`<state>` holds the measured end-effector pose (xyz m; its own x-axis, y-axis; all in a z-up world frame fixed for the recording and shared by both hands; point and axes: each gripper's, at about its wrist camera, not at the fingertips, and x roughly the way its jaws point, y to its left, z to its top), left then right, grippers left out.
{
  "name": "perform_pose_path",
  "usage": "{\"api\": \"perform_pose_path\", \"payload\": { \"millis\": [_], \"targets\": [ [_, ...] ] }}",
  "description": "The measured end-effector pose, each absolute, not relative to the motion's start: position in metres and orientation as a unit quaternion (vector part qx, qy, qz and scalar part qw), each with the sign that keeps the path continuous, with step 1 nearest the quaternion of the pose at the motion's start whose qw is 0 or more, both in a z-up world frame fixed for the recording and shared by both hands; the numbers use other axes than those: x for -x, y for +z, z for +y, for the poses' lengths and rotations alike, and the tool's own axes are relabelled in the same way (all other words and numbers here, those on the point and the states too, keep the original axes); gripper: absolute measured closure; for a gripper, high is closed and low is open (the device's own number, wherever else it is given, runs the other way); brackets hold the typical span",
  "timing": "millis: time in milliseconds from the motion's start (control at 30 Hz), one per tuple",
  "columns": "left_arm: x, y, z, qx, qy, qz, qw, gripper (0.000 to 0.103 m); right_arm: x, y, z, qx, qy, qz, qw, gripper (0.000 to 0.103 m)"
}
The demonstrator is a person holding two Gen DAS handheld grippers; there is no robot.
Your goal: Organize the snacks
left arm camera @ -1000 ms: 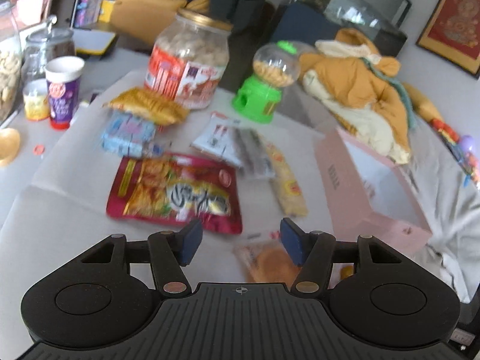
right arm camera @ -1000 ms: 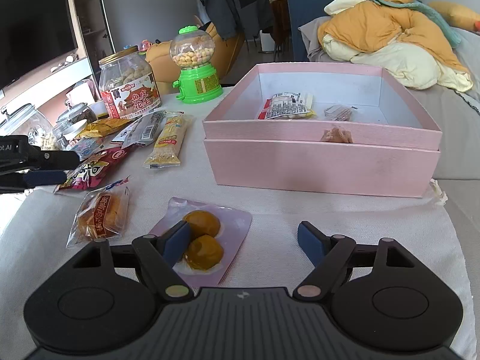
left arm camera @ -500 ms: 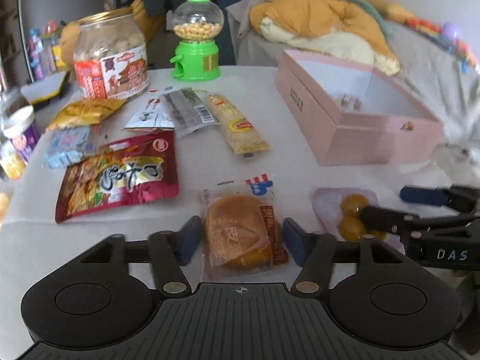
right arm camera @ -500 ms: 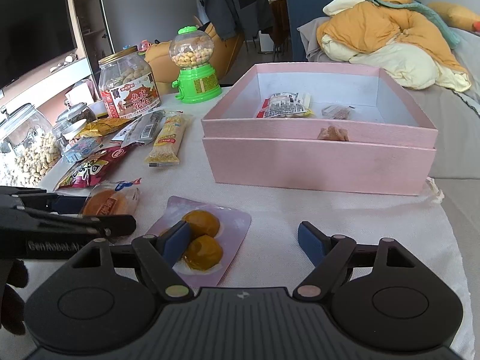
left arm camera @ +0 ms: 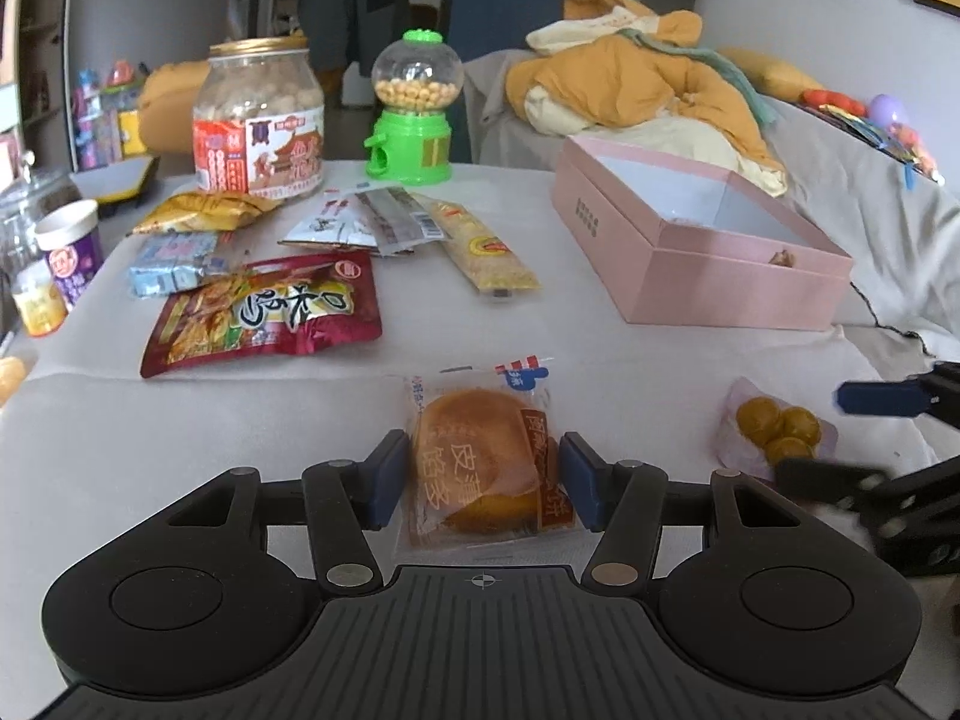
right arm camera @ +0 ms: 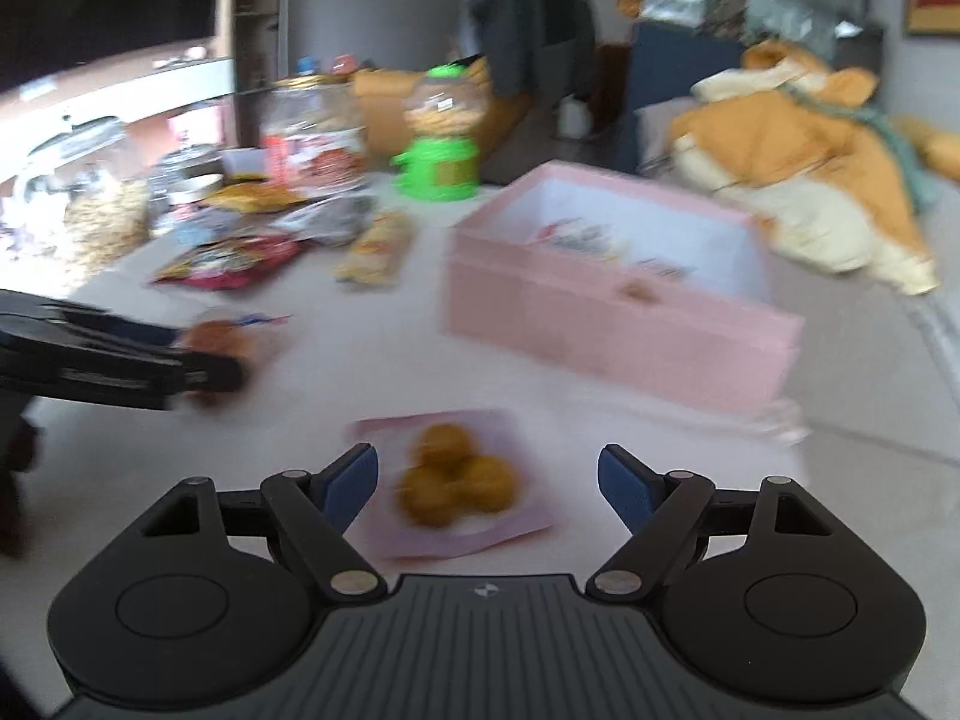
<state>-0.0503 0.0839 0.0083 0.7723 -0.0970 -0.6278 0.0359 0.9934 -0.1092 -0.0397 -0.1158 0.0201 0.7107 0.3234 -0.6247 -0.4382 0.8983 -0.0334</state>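
Observation:
A wrapped round bun (left arm camera: pixel 480 468) lies on the white tablecloth between the fingers of my left gripper (left arm camera: pixel 480 480), which is open around it, pads close to the wrapper's sides. A pink pack of yellow balls (right arm camera: pixel 459 477) lies between the fingers of my open right gripper (right arm camera: pixel 489 483); it also shows in the left wrist view (left arm camera: pixel 777 432). The open pink box (left arm camera: pixel 708 258) stands right of centre with a few snacks inside (right arm camera: pixel 576 237). The right wrist view is blurred.
A red snack bag (left arm camera: pixel 264 312), a long yellow bar (left arm camera: pixel 480 246), silver packets (left arm camera: pixel 360 219), a blue pack (left arm camera: pixel 174 264) and a yellow bag (left arm camera: pixel 204 210) lie at the left. A big jar (left arm camera: pixel 258 120) and a green candy dispenser (left arm camera: pixel 414 114) stand behind.
My left gripper swung round to the wrapped bun and moved its fingers around it. My right gripper shifted left, so the pack of yellow balls sits between its fingers.

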Motion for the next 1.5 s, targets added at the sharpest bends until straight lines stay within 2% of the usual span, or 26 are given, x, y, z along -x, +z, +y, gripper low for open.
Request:
{"api": "perform_pose_path", "payload": {
  "millis": [200,300,367,400,467,533,633,700,733,767,833,900,967,1000,1100,1200,1300,1367,1500],
  "targets": [
    [0.052,0.007,0.089,0.056,-0.040,0.331,0.941,0.042,0.021,0.004,-0.091,0.109,0.206,0.337,0.912,0.017],
    [0.053,0.007,0.090,0.056,-0.040,0.331,0.941,0.042,-0.003,0.003,-0.105,0.053,0.213,0.369,0.903,0.012],
    [0.052,0.007,0.089,0.057,-0.040,0.330,0.941,0.042,-0.006,0.004,-0.115,0.017,0.219,0.374,0.901,0.013],
    [0.052,0.007,0.089,0.057,-0.040,0.330,0.941,0.042,-0.005,0.005,-0.117,0.011,0.219,0.376,0.900,0.016],
    [0.052,0.007,0.087,0.053,-0.039,0.330,0.942,0.042,0.007,0.006,-0.114,0.046,0.207,0.366,0.906,0.044],
    [0.052,0.006,0.087,0.050,-0.039,0.329,0.942,0.042,0.021,0.009,-0.110,0.088,0.193,0.351,0.912,0.045],
    [0.052,0.006,0.087,0.049,-0.039,0.328,0.943,0.042,0.032,0.015,-0.121,0.074,0.204,0.346,0.913,0.051],
    [0.052,0.005,0.086,0.047,-0.039,0.327,0.943,0.042,0.037,0.022,-0.129,0.063,0.203,0.340,0.916,0.060],
    [0.053,0.005,0.086,0.045,-0.039,0.327,0.943,0.042,0.039,0.025,-0.133,0.059,0.203,0.336,0.918,0.073],
    [0.053,0.005,0.086,0.044,-0.039,0.327,0.943,0.042,0.041,0.028,-0.136,0.056,0.204,0.332,0.919,0.074],
    [0.053,0.005,0.085,0.041,-0.038,0.327,0.943,0.041,0.044,0.029,-0.140,0.056,0.210,0.328,0.919,0.074],
    [0.053,0.005,0.083,0.034,-0.036,0.327,0.944,0.041,0.047,0.025,-0.141,0.064,0.210,0.329,0.918,0.068],
    [0.052,0.005,0.080,0.026,-0.034,0.328,0.944,0.040,0.050,0.021,-0.139,0.059,0.215,0.333,0.916,0.038],
    [0.052,0.004,0.079,0.020,-0.033,0.328,0.944,0.040,0.052,0.020,-0.139,0.053,0.217,0.332,0.916,0.034],
    [0.052,0.004,0.075,0.006,-0.031,0.330,0.944,0.040,0.052,0.015,-0.132,0.046,0.220,0.339,0.914,0.029],
    [0.052,0.003,0.075,0.004,-0.031,0.329,0.944,0.039,0.043,0.004,-0.122,0.043,0.210,0.366,0.906,0.020],
    [0.052,0.003,0.075,0.005,-0.032,0.329,0.944,0.039,0.046,0.003,-0.108,0.080,0.196,0.360,0.909,0.020],
    [0.052,0.003,0.075,0.005,-0.032,0.329,0.944,0.039,0.050,0.006,-0.105,0.092,0.205,0.356,0.907,0.030],
    [0.052,0.003,0.075,0.005,-0.032,0.329,0.944,0.039,0.062,0.016,-0.105,0.115,0.217,0.337,0.909,0.033]
  ]
}}
